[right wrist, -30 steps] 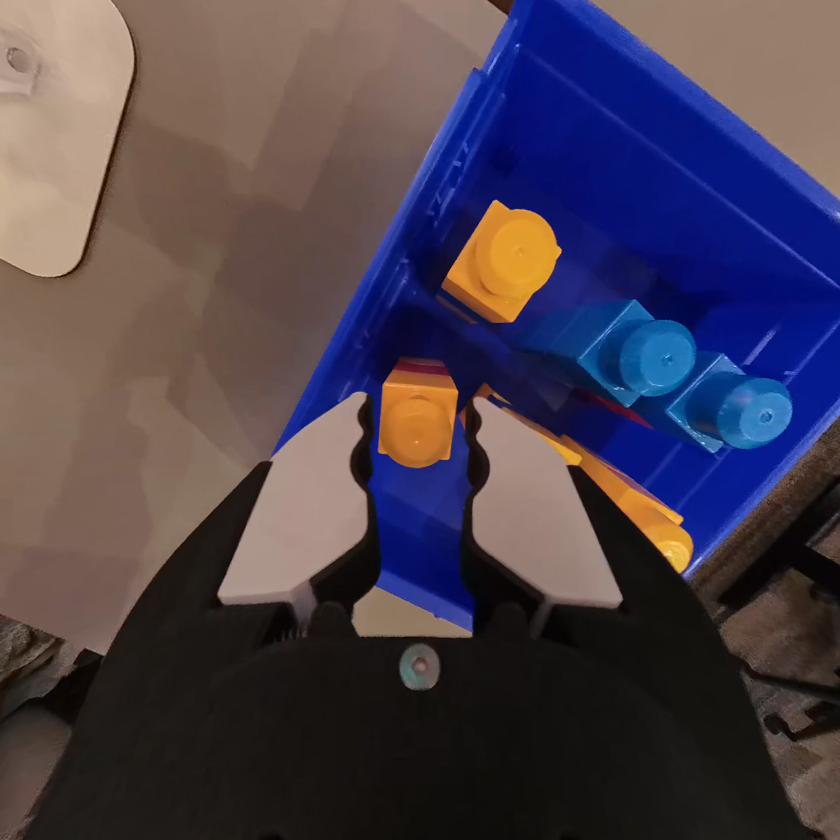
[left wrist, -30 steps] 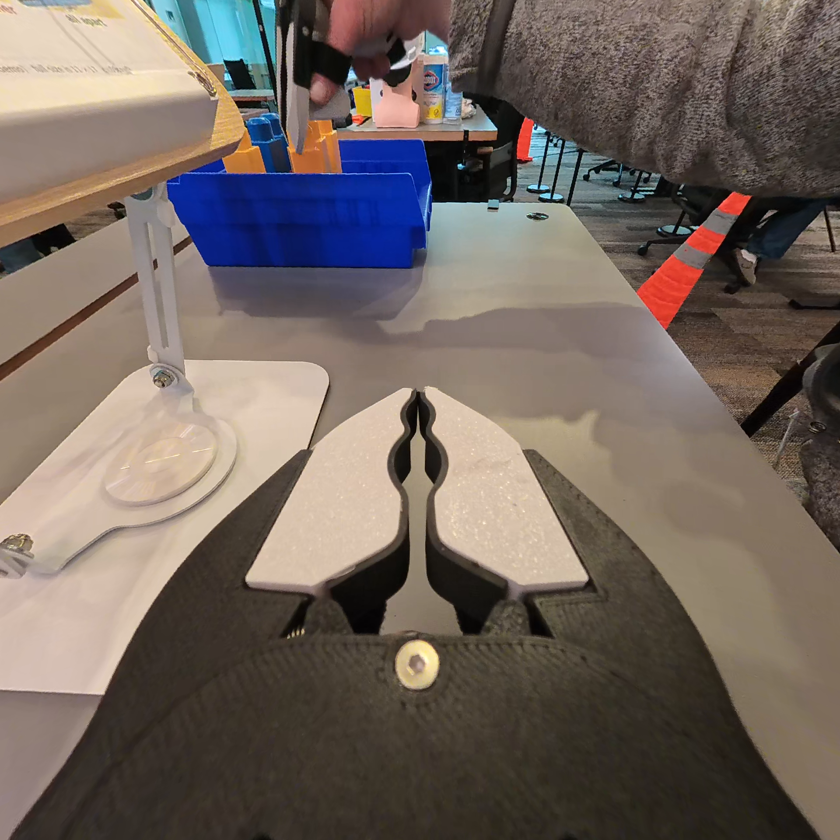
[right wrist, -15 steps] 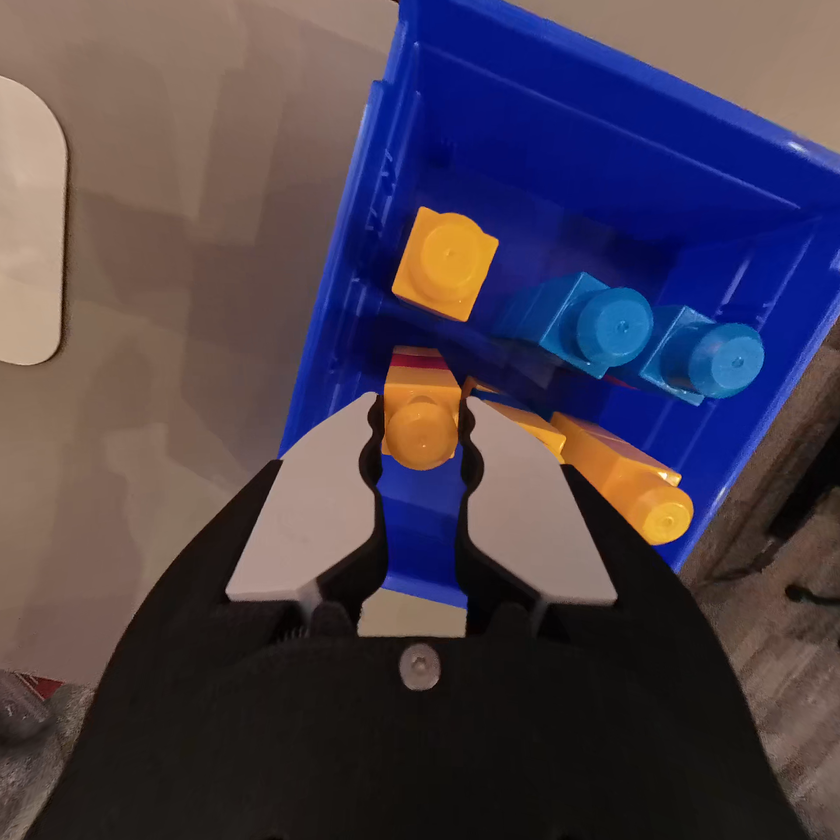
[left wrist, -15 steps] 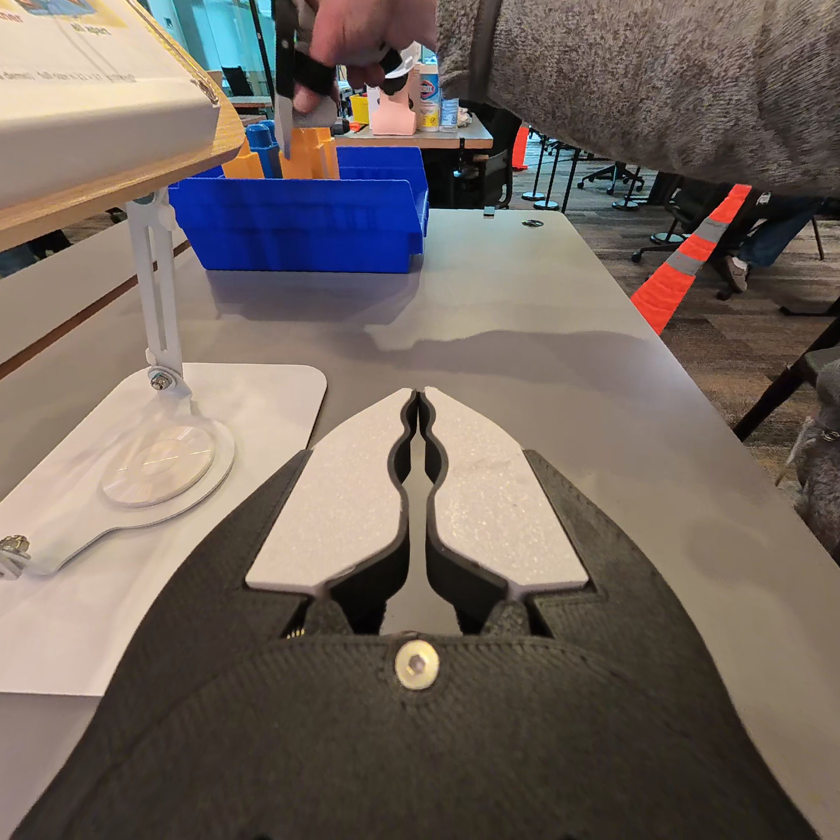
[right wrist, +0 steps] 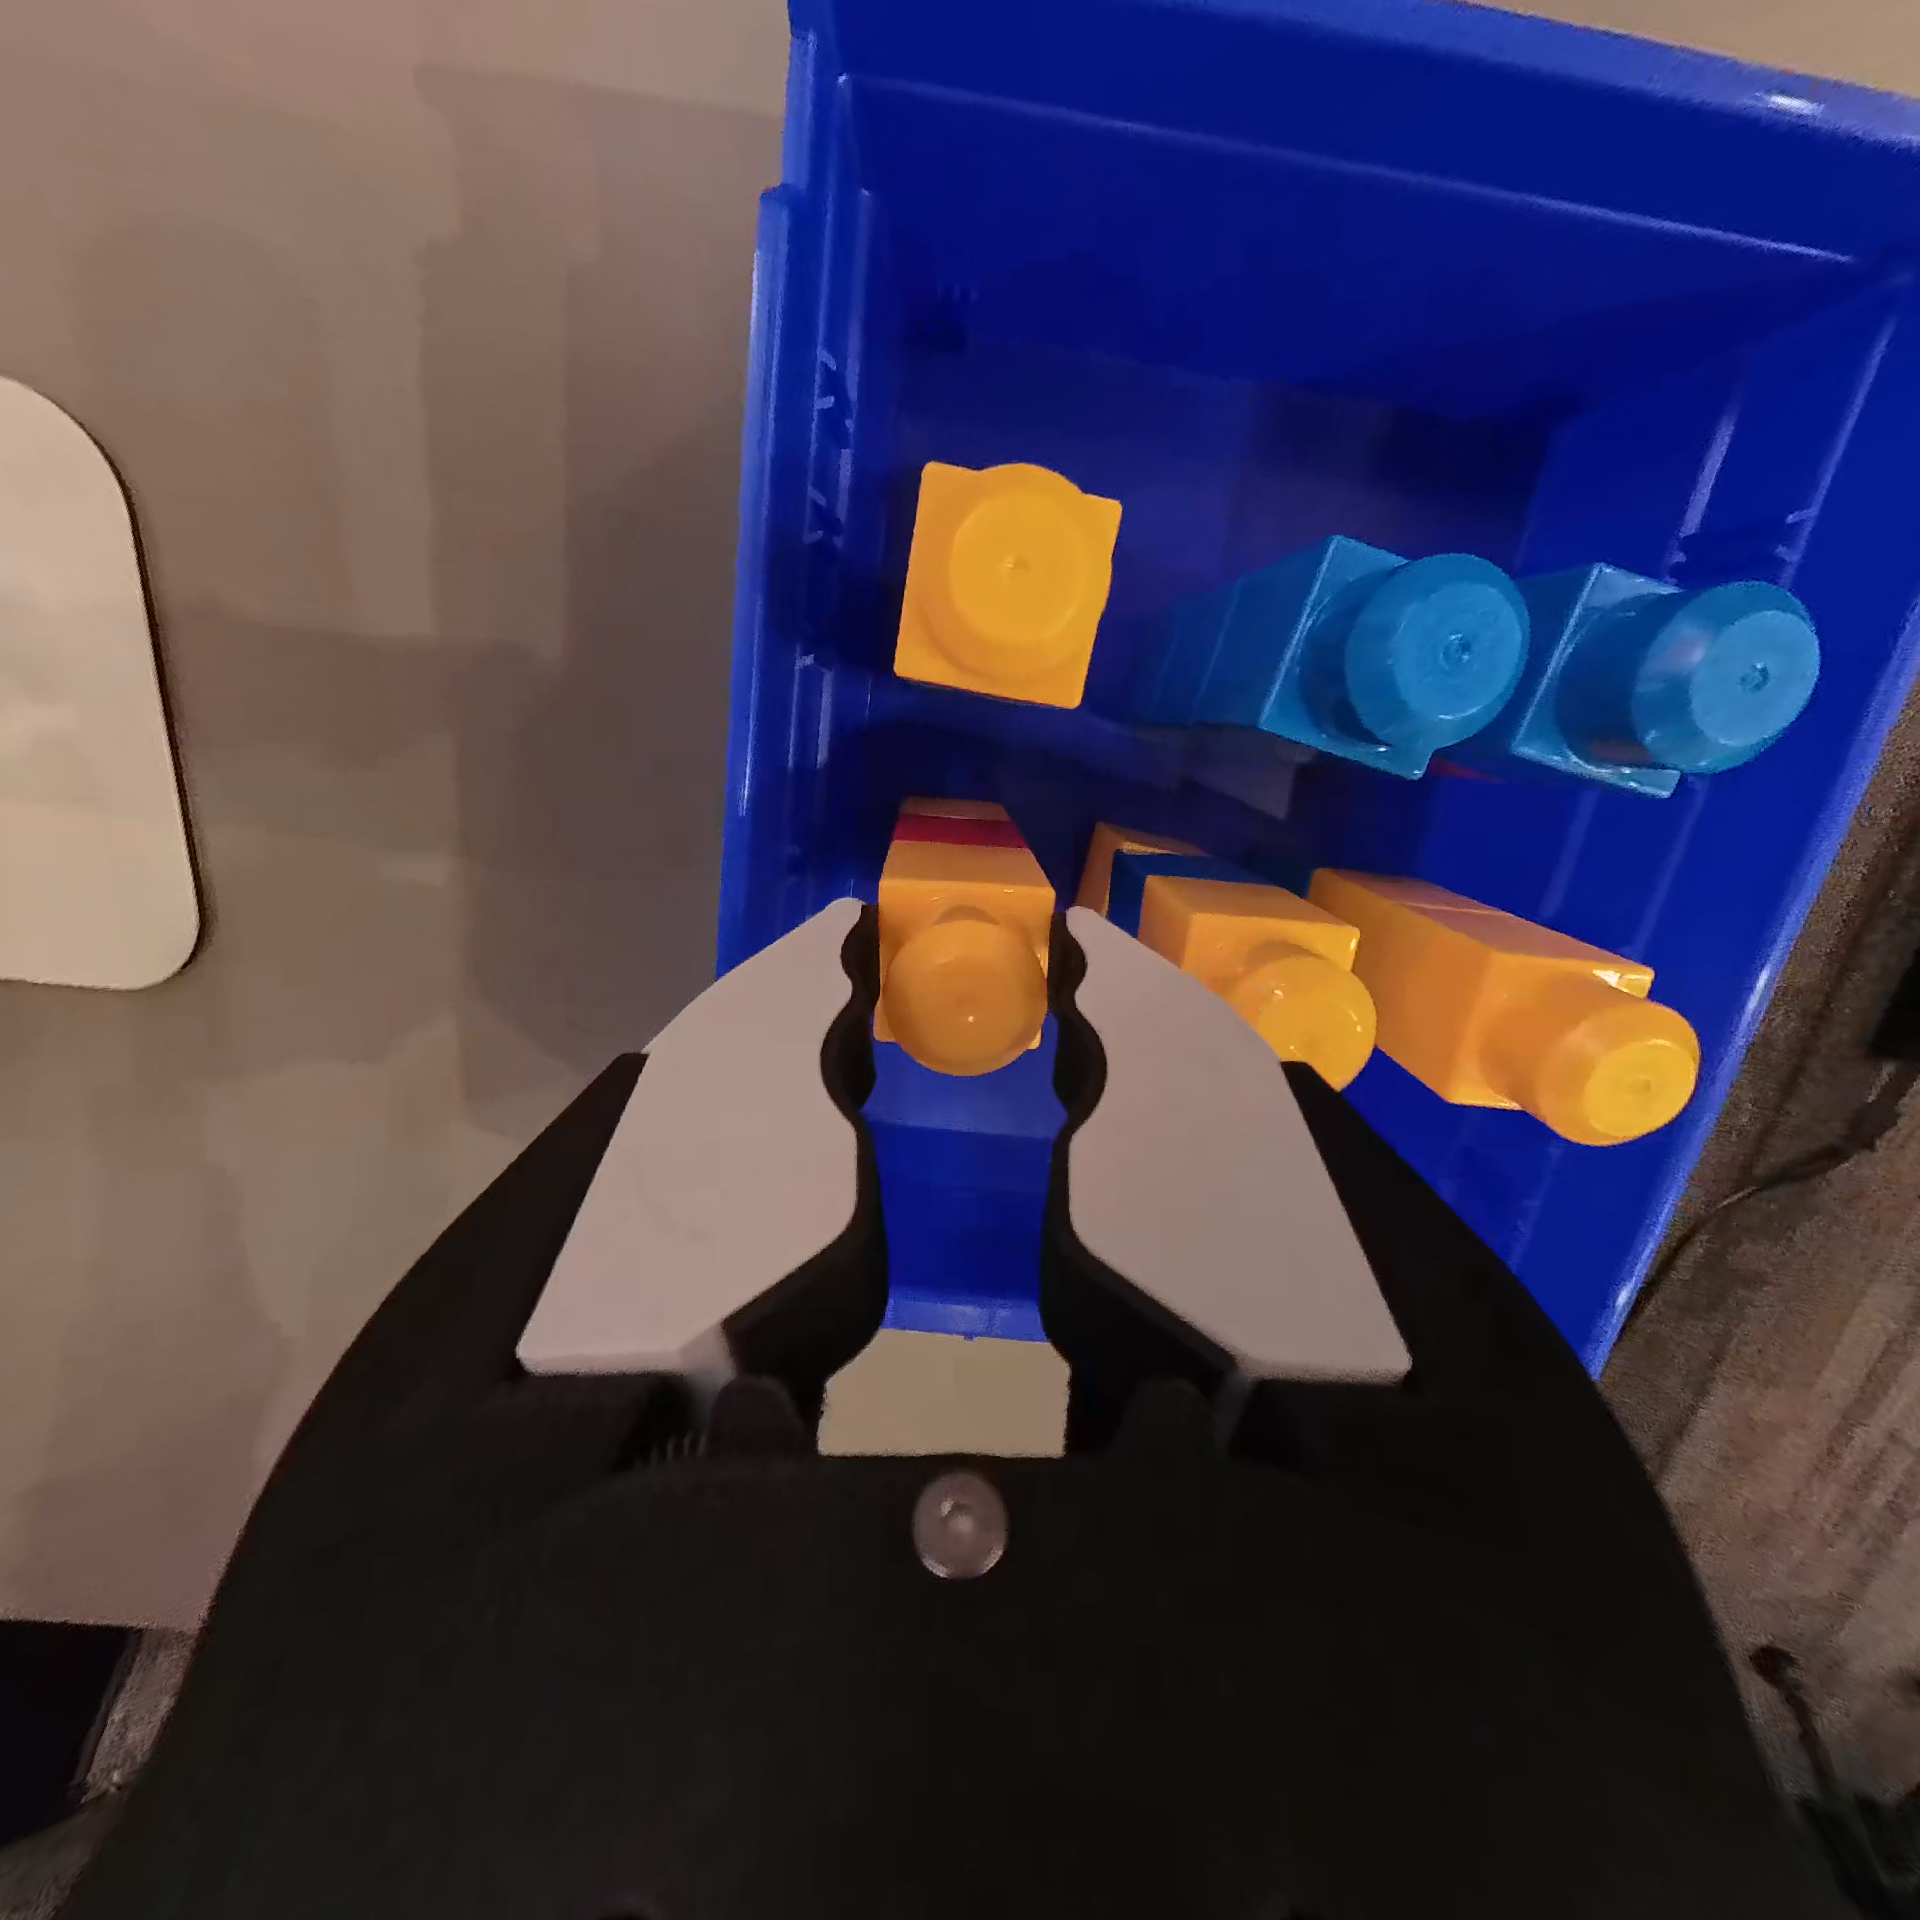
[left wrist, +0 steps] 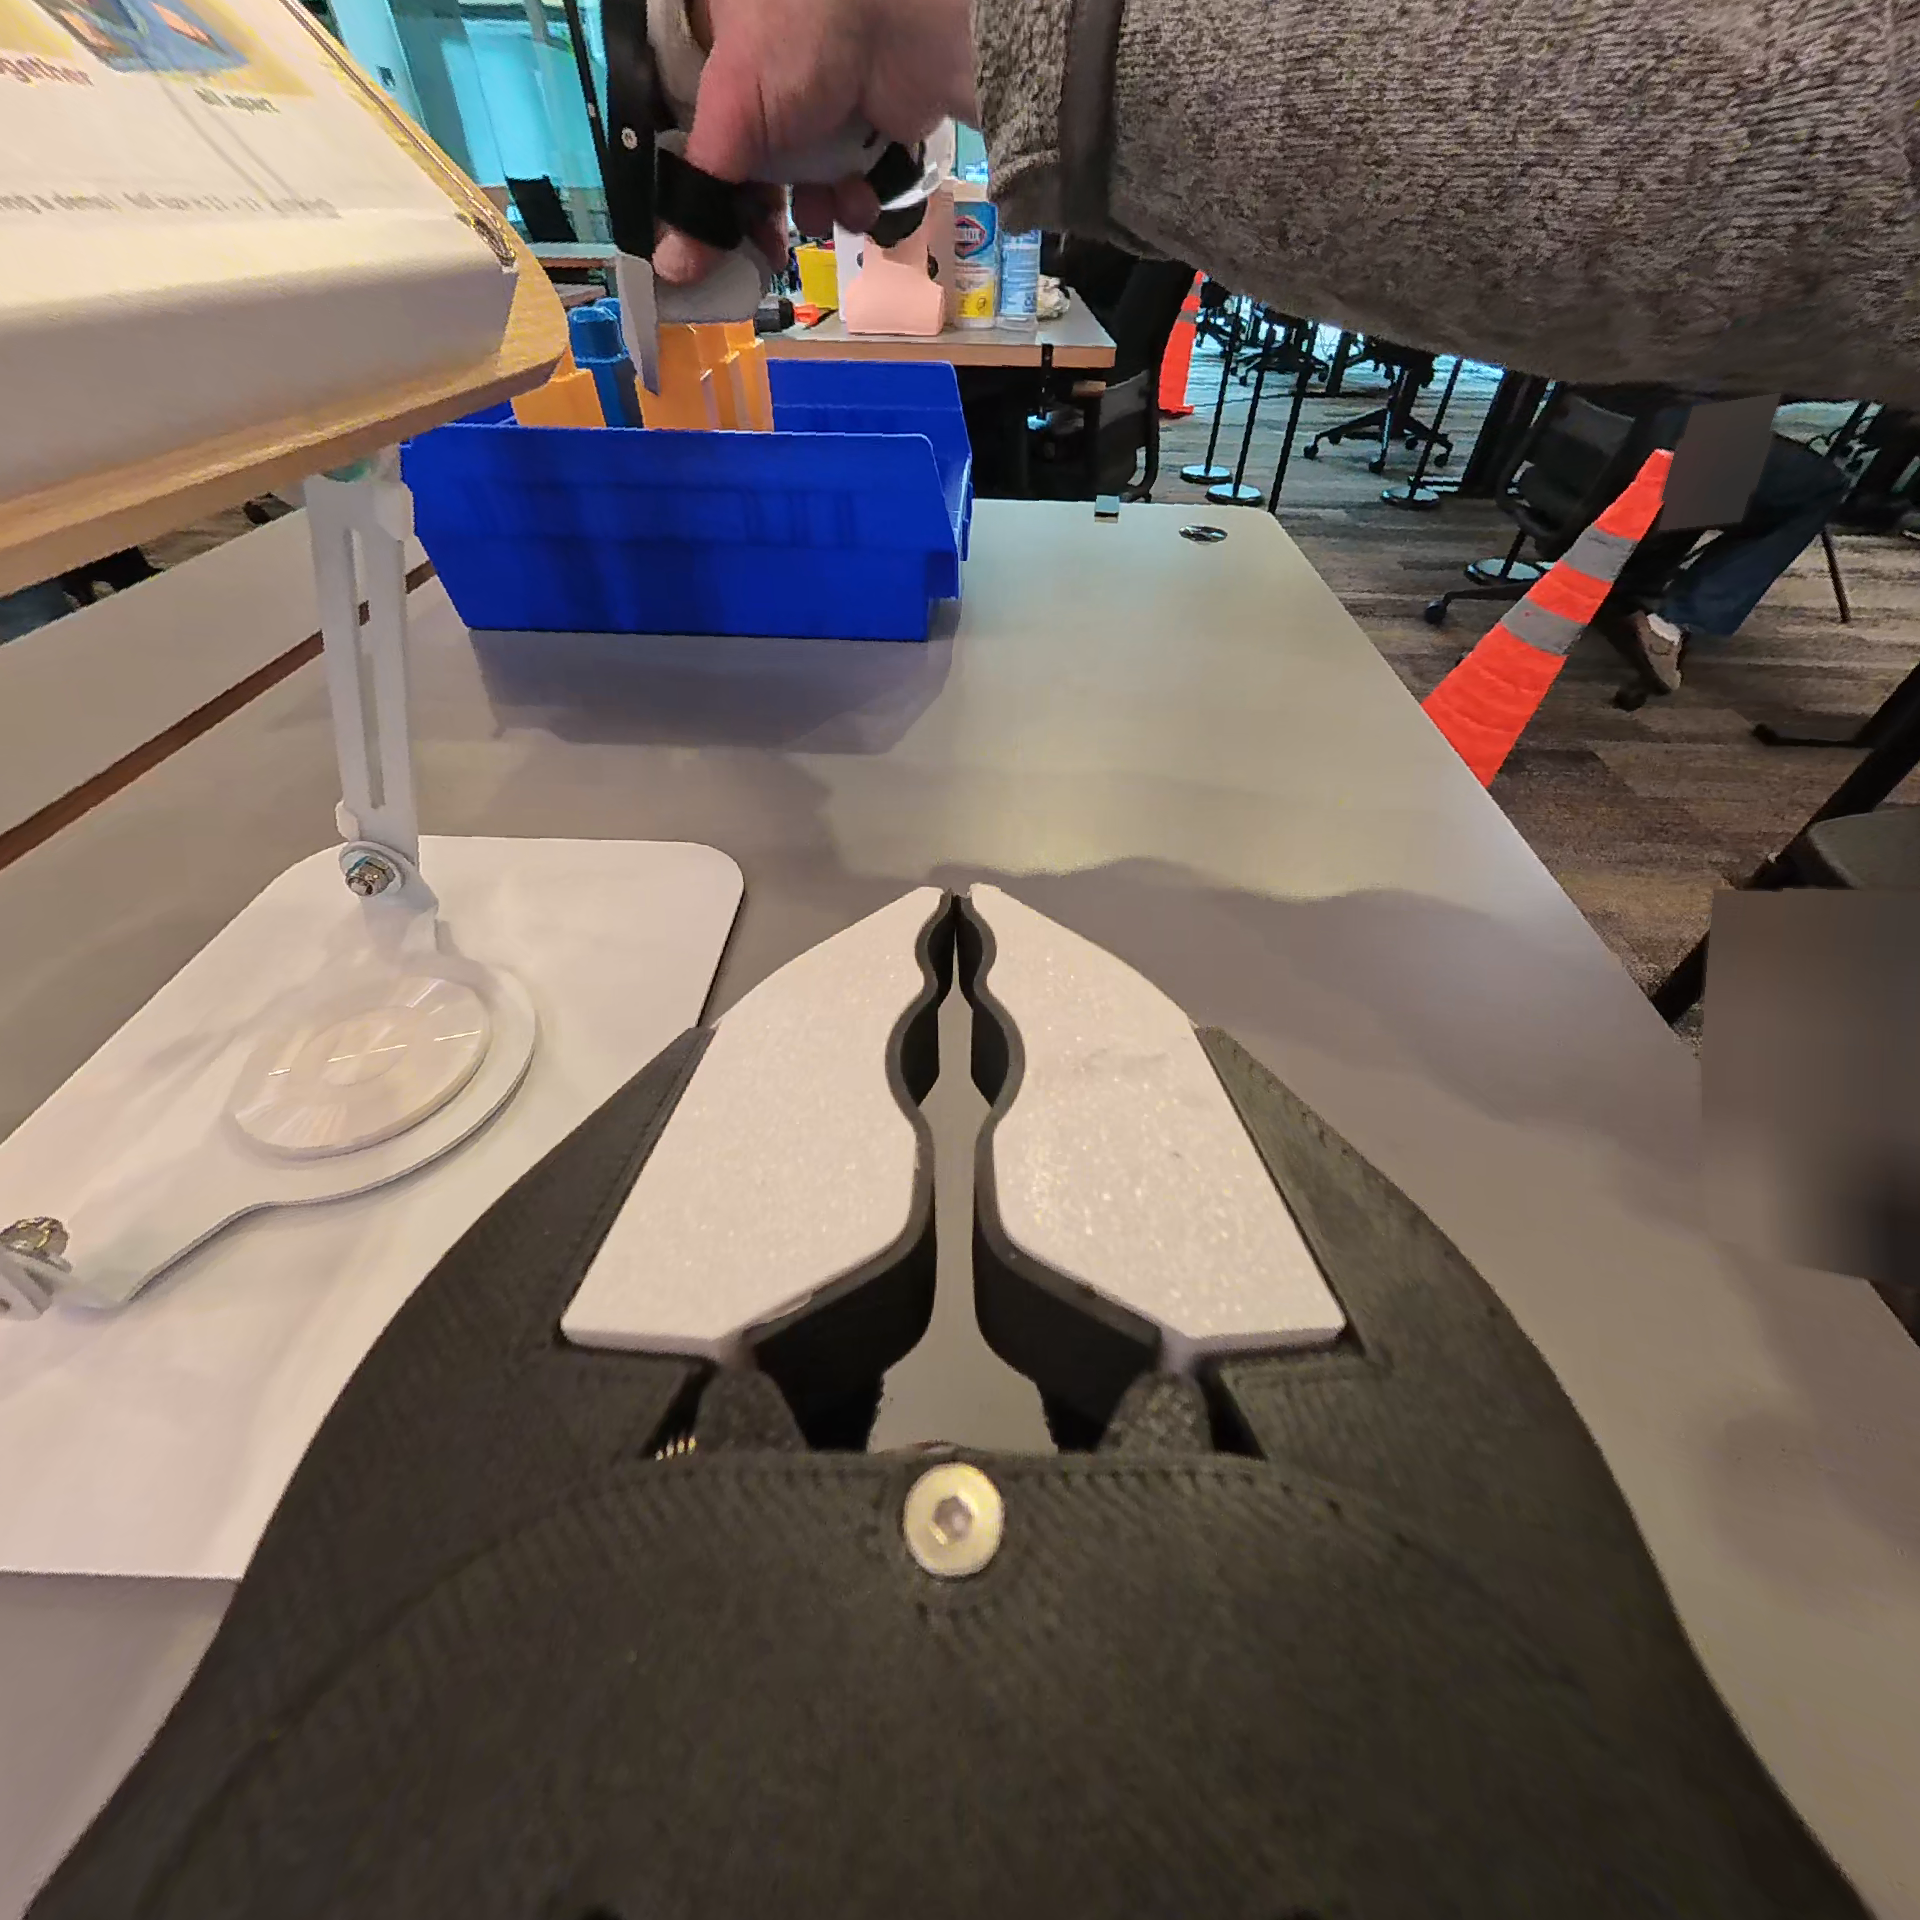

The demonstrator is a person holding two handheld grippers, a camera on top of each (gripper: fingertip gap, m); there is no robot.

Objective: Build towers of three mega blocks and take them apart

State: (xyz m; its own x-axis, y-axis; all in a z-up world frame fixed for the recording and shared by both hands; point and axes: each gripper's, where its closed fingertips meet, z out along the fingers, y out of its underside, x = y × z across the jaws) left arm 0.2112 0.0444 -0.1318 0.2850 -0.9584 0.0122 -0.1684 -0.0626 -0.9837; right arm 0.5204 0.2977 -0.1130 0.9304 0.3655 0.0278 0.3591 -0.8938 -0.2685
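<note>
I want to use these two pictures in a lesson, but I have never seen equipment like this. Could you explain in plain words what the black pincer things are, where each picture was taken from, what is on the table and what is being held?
There is no robot here: a person holds a two-finger gripper in each hand, and each carries a camera looking along its fingers.

The left wrist view looks across a grey table. The left gripper is closed on nothing. Beside it stands a white stand; farther off is a blue bin, where the person's hand works the other gripper.

The right wrist view looks down into that bin, which holds towers of orange and blue blocks. The right gripper has closed on the orange top block of one tower, its fingers on either side.
</note>
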